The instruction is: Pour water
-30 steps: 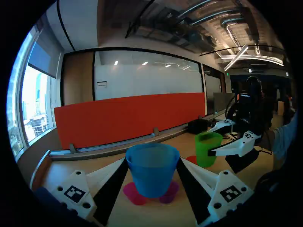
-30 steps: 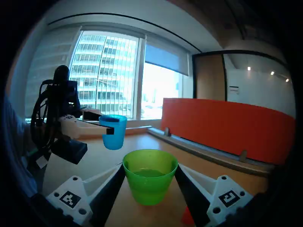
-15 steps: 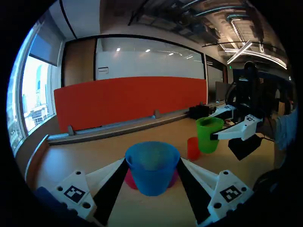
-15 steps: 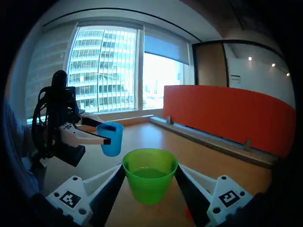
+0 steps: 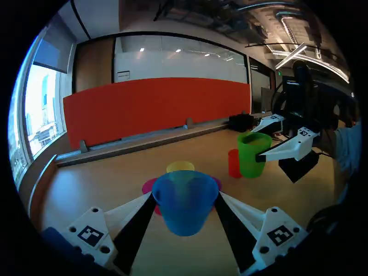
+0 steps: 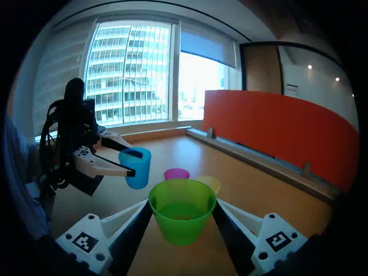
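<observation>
1. Left gripper (image 5: pixel 185 195) is clamping the blue cup (image 5: pixel 185 211), with both fingers pressing on its sides. The cup is sitting upright, well out in front of the orange partition (image 5: pixel 156 108).
2. Right gripper (image 6: pixel 182 202) is clamping the green cup (image 6: pixel 182 221) the same way. That cup is also upright and also on the near side of the partition.
3. Both cups are looking raised off the wooden table (image 5: pixel 101 184) that is running up to the partition's foot.
4. In the right gripper view, the green cup is showing a little liquid at its bottom. I cannot tell the fill of the blue cup.
5. In the left gripper view, the green cup is hanging toward the partition's right end, apart from the blue cup.
6. A yellow cup (image 5: pixel 180 166) and a magenta cup (image 6: pixel 176 174) are standing on the table between the held cups and the partition.
7. A red cup (image 5: pixel 233 163) is standing just beside the green cup, on the side nearer the partition.
8. A person's sleeve (image 6: pixel 18 179) is showing behind the left gripper, well away from the partition.
9. A window (image 6: pixel 133 78) is meeting the partition's left end.
</observation>
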